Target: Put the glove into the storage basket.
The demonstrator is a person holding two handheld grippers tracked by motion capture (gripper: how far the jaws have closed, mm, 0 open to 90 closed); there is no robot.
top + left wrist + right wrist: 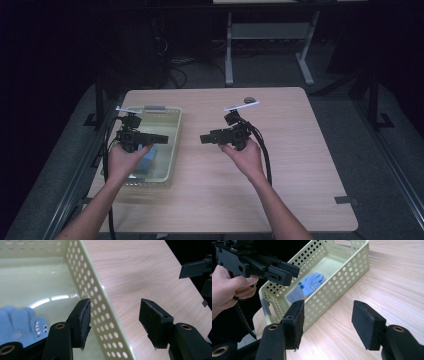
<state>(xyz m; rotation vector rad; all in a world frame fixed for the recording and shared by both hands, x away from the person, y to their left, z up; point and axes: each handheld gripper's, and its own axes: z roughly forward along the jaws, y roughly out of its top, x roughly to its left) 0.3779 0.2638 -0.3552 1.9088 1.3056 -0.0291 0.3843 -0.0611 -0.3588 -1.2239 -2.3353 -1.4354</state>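
The left gripper (161, 138), jaws apart and empty, hangs over the basket (173, 150); the right gripper (205, 139), likewise open and empty, hovers above the worktop (280, 170). A blue glove (308, 287) lies flat inside the basket. To lift it cleanly, drop straight down, clear of the perforated wall, and pinch a raised fold.

I can't make out any writing, label, brand, number or sign from here: none on the basket (342, 277), the blue glove (308, 287) or the table (280, 165); the glove bears just a small printed face with teeth, no letters
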